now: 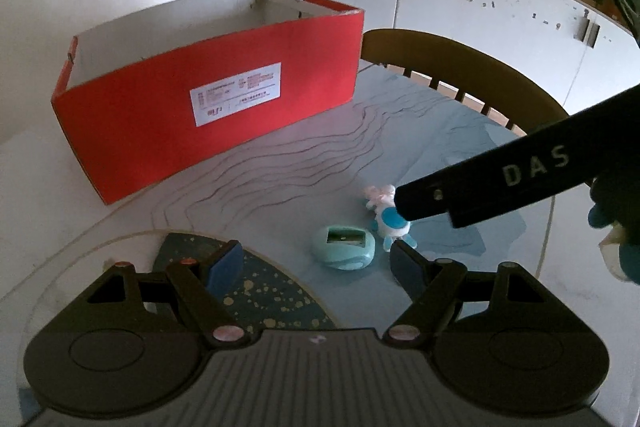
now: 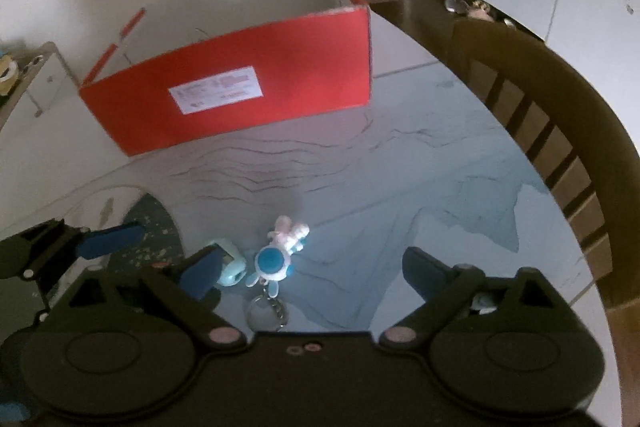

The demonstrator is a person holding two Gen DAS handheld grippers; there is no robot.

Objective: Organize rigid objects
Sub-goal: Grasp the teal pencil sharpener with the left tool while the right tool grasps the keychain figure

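A round table (image 1: 280,163) with a pale blue wavy pattern held an open red cardboard box (image 1: 208,107) toward eleven o'clock. Near the centre lay a small mint-green plastic object (image 1: 344,247) and, just beside it at three o'clock, a white-and-blue astronaut keychain (image 2: 276,259). The left gripper (image 1: 316,263) hovered with jaws wide apart, holding nothing, the green object just ahead of them. The right gripper (image 2: 312,267) was also spread wide and empty, the keychain lying between its fingers, untouched.
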